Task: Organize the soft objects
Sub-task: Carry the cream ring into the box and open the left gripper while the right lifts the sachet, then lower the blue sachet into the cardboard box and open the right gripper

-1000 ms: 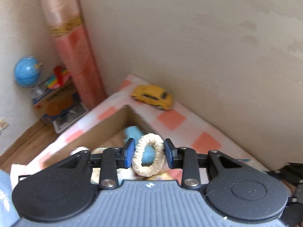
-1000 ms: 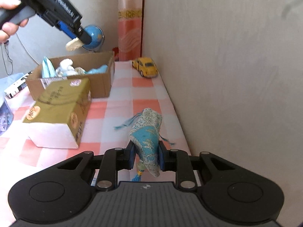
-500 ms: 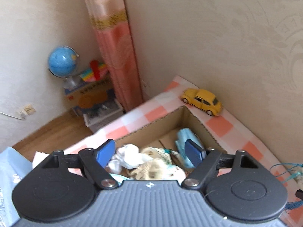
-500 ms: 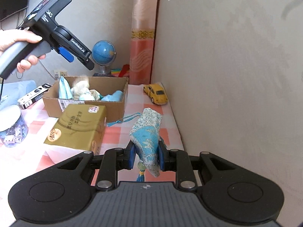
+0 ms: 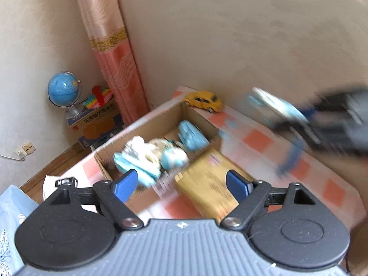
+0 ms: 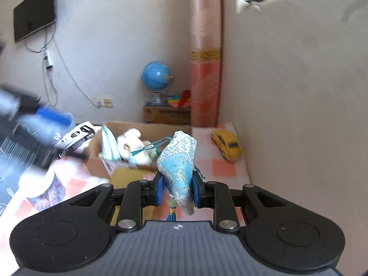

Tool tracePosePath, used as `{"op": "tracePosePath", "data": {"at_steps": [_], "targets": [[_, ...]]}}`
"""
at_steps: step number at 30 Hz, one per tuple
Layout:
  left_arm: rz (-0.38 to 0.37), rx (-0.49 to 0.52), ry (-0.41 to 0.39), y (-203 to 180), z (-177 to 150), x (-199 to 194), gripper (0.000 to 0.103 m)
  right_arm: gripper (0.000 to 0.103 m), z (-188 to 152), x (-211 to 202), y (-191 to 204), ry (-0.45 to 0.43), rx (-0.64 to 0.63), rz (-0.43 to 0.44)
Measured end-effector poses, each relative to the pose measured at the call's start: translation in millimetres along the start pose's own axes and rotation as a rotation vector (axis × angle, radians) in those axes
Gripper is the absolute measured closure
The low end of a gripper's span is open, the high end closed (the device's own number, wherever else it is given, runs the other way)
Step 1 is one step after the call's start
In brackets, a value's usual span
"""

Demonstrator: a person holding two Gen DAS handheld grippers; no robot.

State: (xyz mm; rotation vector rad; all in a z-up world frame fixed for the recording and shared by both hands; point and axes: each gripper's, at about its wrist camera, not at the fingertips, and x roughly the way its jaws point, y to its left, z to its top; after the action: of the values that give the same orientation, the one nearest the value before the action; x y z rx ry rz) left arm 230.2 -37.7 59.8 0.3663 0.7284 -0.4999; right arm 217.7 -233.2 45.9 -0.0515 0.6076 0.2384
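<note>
An open cardboard box [image 5: 142, 124] on the checked tablecloth holds several soft cream and light-blue things [image 5: 147, 156]. My left gripper [image 5: 181, 181] hangs above the box's near side and the gold carton; its jaws are opening, with nothing between them. In the right wrist view it is a blur at the left [image 6: 55, 118]. My right gripper [image 6: 177, 188] is shut on a blue and silver brocade pouch [image 6: 178, 161] with a teal cord and tassel, held in the air to the right of the box [image 6: 147, 128]. In the left wrist view the pouch [image 5: 273, 108] is blurred.
A gold carton [image 5: 211, 179] lies against the box's near side. A yellow toy car [image 6: 227, 145] stands by the wall at the right. A patterned tin [image 6: 43, 186] and a black-and-white packet [image 6: 78, 135] lie left of the box. Beyond the table stands a globe [image 6: 156, 76].
My left gripper opened and let the cream scrunchie fall into the box, then drew back from it. My right gripper rose with the pouch toward the box.
</note>
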Motion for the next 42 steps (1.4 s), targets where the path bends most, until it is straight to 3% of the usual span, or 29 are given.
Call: {"op": "tracePosePath", "data": {"at_steps": [11,15,21,30,33,36,40,42], "targets": [[-0.022,-0.068,-0.054,-8.7,-66.8,-45.4,0.019,0.075,88.6,74.9,19.7,0.078,-0.025,0.142],[-0.013,-0.108,-0.053,-1.9,-78.1,-47.1,0.019,0.075,103.1,102.2,31.9,0.038,-0.088,0.171],[-0.010,-0.162,-0.025,9.6,-92.3,-39.0,0.019,0.075,87.0,144.7,41.8,0.085,-0.220,0.138],[-0.024,-0.179,-0.009,13.3,-95.8,-28.6,0.019,0.073,53.5,169.6,28.1,0.208,-0.213,0.108],[-0.030,-0.175,-0.012,12.0,-94.3,-27.5,0.019,0.031,56.7,168.6,25.7,0.170,-0.175,0.076],[-0.031,-0.177,-0.011,11.8,-93.6,-26.8,0.018,0.026,58.6,160.6,20.6,0.153,-0.136,0.072],[-0.006,-0.190,-0.032,11.6,-94.3,-29.4,0.009,0.000,54.6,139.8,15.6,0.130,-0.076,0.019],[0.014,-0.203,-0.053,12.0,-94.2,-32.2,0.006,0.000,51.0,126.5,13.5,0.143,-0.035,-0.001]]}}
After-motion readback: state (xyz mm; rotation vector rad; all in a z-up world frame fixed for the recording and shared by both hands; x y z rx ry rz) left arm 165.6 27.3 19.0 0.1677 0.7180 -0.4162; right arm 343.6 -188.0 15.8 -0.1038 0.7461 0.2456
